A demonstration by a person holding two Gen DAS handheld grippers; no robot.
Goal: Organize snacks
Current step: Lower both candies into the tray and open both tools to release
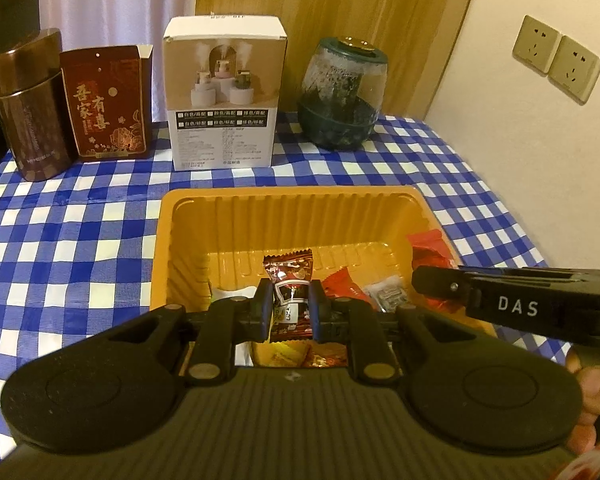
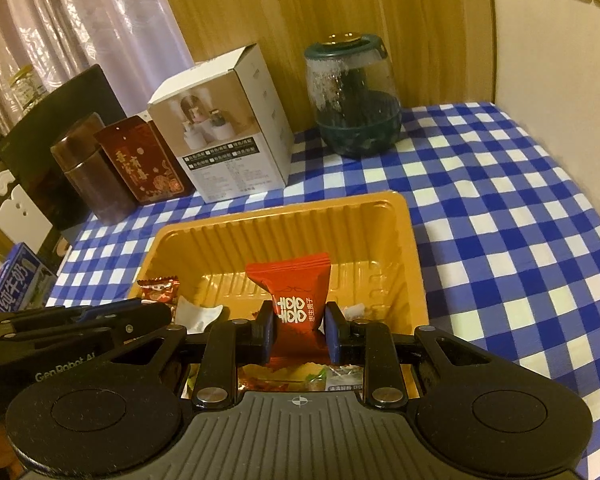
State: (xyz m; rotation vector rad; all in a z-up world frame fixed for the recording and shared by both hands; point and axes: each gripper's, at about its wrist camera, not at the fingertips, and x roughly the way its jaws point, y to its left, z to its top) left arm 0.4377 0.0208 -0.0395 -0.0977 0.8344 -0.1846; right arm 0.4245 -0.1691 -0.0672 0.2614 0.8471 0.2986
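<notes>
An orange plastic tray (image 1: 188,216) (image 2: 404,248) sits on the blue checked cloth with several wrapped snacks in its near end. My left gripper (image 1: 291,308) is shut on a dark brown wrapped candy (image 1: 290,280), held over the tray's near part. My right gripper (image 2: 299,330) is shut on a red snack packet (image 2: 296,292) with white characters, also over the tray. In the left wrist view the right gripper (image 1: 432,280) reaches in from the right with the red snack packet (image 1: 426,246). In the right wrist view the left gripper (image 2: 156,312) enters from the left with the brown candy (image 2: 160,290).
Along the back stand a brown tin (image 1: 28,108), a red box with gold characters (image 1: 108,104), a white carton (image 1: 224,96) and a green-lidded glass jar (image 1: 342,92). A wall with sockets (image 1: 556,56) is to the right. A blue milk carton (image 2: 16,284) lies off the left edge.
</notes>
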